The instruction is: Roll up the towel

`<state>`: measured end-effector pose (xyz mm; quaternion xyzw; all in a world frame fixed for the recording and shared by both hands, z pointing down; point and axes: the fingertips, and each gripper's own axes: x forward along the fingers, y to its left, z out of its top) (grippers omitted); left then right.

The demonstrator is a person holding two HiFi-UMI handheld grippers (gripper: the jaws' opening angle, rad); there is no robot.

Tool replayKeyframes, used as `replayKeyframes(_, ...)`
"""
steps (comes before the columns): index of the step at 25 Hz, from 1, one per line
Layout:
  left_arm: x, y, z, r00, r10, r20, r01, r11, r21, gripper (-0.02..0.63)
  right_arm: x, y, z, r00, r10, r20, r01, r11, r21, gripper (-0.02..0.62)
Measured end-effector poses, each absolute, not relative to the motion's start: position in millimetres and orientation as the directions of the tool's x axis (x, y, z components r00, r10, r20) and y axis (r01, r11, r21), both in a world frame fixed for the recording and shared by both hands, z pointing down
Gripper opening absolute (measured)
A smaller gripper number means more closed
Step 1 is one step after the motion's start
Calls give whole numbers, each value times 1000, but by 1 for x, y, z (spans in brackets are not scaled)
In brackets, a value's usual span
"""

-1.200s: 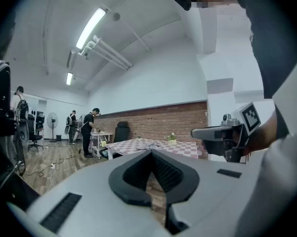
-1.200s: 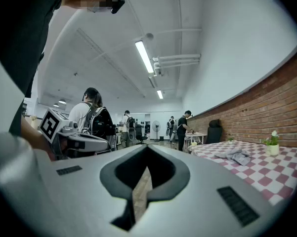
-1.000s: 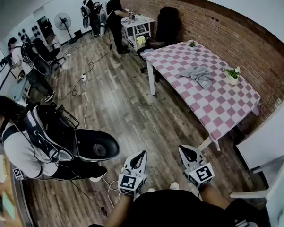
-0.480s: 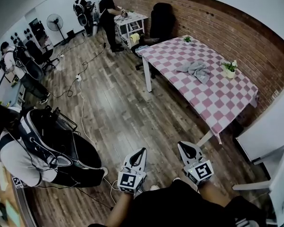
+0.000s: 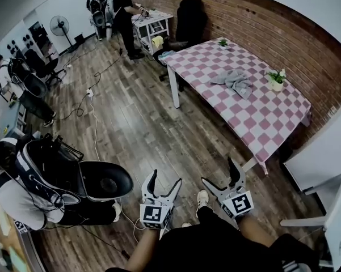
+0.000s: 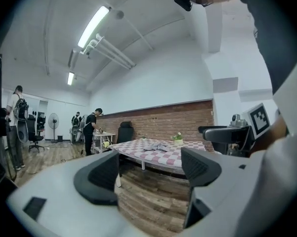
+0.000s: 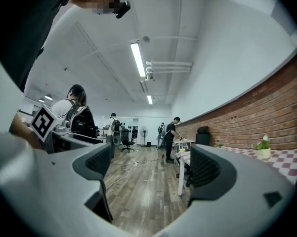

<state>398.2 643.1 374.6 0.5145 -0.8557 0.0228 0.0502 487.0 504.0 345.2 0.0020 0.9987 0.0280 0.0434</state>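
Note:
The grey towel [image 5: 234,81] lies crumpled on the pink-and-white checked table [image 5: 255,123] across the room, and shows small and far off in the left gripper view [image 6: 157,146]. Both grippers hang low over the wooden floor, well short of the table. My left gripper [image 5: 164,181] [image 6: 150,169] is open, its jaws having just been opening with nothing between them. My right gripper [image 5: 220,174] [image 7: 153,167] is open too, its jaws also just spread and empty. The right gripper view does not show the towel.
A potted plant [image 5: 277,79] stands beside the towel, a smaller one [image 5: 222,42] at the table's far end. A black chair [image 5: 190,21] sits behind the table. A person with a backpack [image 5: 45,180] is close on my left. Cables [image 5: 93,112] trail over the floor.
Both grippers' jaws went from shut to spread apart. The view has crept a little toward the table, and the person on the left has shifted.

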Motion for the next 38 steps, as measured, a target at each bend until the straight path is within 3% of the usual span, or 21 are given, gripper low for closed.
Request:
replayKeyframes(2, 383, 638, 380, -480, -872, 93, -875, 483, 20, 466, 474, 494, 350, -994, -21, -105, -27, 998, 56, 532)
replayKeyframes(5, 360, 616, 392, -477, -874, 92, -877, 481, 23, 588, 452, 468, 360, -993, -52, -109, -58, 997, 52, 589)
replayKeyframes(22, 287, 423, 402, -304, -936, 179, -952, 303, -35, 580, 387, 282, 391, -989, -146, -11, -146, 989, 24, 591)
replayKeyframes(38, 196, 315, 434, -189, -952, 242, -982, 189, -21, 536, 320, 183, 427, -969, -242, 58, -242, 970, 8, 591)
